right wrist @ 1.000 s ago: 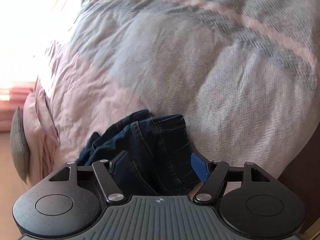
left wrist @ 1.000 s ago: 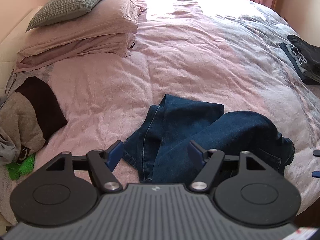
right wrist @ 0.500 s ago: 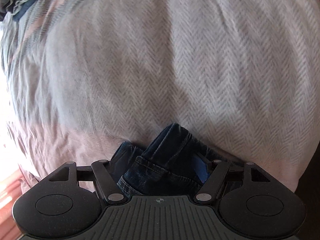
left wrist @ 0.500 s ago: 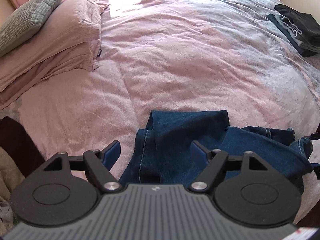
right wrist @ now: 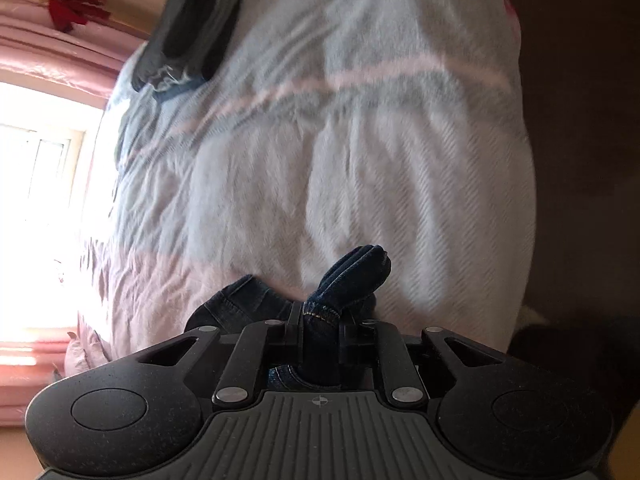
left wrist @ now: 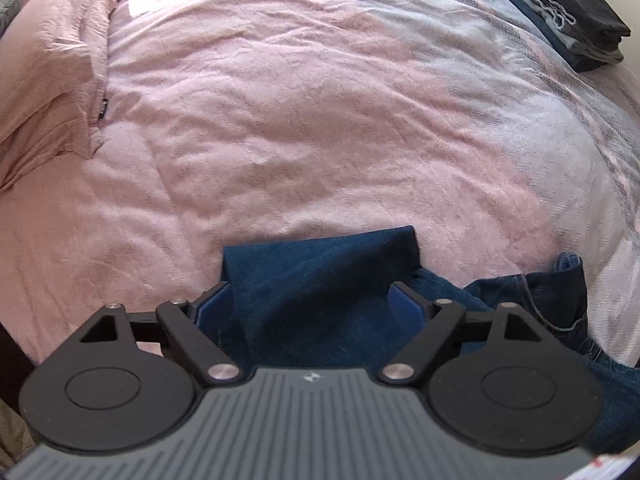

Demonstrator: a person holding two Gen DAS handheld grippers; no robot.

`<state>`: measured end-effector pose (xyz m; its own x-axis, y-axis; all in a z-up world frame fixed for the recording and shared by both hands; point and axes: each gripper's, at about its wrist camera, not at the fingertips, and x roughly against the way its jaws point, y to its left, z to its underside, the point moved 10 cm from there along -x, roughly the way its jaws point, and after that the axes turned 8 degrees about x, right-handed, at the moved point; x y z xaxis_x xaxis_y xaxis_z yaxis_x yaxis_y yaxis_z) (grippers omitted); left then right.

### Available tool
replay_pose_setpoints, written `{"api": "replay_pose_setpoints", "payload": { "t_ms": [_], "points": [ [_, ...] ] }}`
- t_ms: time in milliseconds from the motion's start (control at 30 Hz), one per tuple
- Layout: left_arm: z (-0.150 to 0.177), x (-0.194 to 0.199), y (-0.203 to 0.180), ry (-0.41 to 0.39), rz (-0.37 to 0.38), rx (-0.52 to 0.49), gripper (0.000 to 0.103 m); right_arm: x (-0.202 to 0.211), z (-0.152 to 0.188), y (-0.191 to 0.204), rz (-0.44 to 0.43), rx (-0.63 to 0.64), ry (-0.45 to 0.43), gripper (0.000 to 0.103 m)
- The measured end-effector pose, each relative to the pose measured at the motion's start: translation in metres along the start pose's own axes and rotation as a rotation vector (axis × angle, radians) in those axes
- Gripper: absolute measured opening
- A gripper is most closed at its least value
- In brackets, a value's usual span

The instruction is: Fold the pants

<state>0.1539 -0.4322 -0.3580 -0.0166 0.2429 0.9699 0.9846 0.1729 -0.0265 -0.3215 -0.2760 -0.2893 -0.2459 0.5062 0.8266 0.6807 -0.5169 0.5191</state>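
Below, left wrist view: left hand-held gripper (left wrist: pixel 310 300) pointing steeply down, jaws opening wide astride soft, heavy denim pants (left wrist: pixel 320 276) crumpled at the bed's (left wrist: pixel 320 120) near edge. Right wrist view: right hand-held gripper (right wrist: pixel 319 326) closing, pinching a bunched hem, a sound hold

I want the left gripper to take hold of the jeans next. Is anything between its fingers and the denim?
Nothing visible. The left gripper hangs right over the jeans, its jaws opening with denim between them. The right gripper is closing on a bunched edge. The folded dark clothes lie far off.
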Motion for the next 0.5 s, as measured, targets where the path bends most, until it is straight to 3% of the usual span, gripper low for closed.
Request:
{"api": "replay_pose_setpoints", "payload": {
  "t_ms": [67,167,233,433,500],
  "points": [
    [-0.005,-0.011,-0.022,0.039,0.037,-0.031,0.088,0.022,-0.002,0.003,0.025,0.051,-0.068,0.011],
    [-0.003,-0.03,-0.06,0.131,0.105,-0.075,0.09,0.035,0.0,-0.003,0.046,0.048,-0.082,0.011],
    [0.004,-0.045,-0.082,0.2,0.113,-0.1,0.09,0.043,0.006,0.003,0.056,0.091,-0.11,0.011],
    [0.039,-0.105,-0.095,0.35,-0.069,-0.144,0.092,0.053,0.008,0.013,0.03,0.146,-0.167,0.011],
    [0.05,-0.114,-0.086,0.364,-0.067,-0.1,0.08,0.056,0.008,0.013,0.03,0.147,-0.166,0.011]
  ]
}}
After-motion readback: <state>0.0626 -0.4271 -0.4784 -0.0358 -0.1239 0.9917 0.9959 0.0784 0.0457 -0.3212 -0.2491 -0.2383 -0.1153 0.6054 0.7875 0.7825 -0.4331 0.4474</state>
